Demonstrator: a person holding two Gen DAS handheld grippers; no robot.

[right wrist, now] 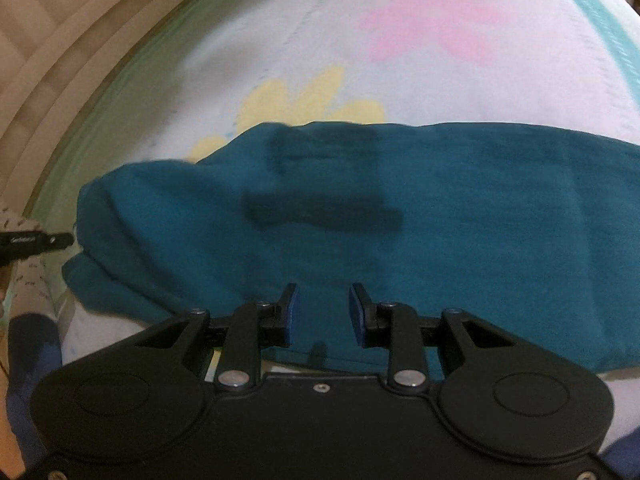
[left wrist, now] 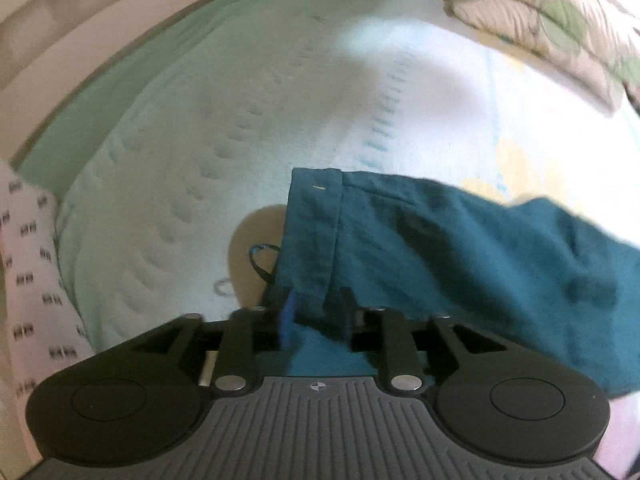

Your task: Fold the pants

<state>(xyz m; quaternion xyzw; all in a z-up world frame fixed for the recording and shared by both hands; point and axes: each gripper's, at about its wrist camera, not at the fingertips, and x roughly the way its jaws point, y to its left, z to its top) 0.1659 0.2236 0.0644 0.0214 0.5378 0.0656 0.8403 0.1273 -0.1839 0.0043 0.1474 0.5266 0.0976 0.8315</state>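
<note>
The teal pants [right wrist: 400,208] lie across a bed, folded lengthwise. In the left wrist view the waistband end [left wrist: 316,232] hangs up from my left gripper [left wrist: 316,312], which is shut on the fabric, with a dark drawstring loop [left wrist: 262,258] dangling beside it; the rest of the pants [left wrist: 480,256] trails off to the right. My right gripper [right wrist: 324,312] is open and empty, hovering just above the near edge of the pants. The tip of the left gripper [right wrist: 36,242] shows at the left edge of the right wrist view, at the pants' left end.
The bed sheet [right wrist: 312,48] is pale with yellow and pink flower prints and a green border [left wrist: 92,112]. A folded floral quilt [left wrist: 560,20] lies at the far end. A patterned white sleeve [left wrist: 32,280] is at the left. A wooden bed frame [right wrist: 52,52] curves along the left.
</note>
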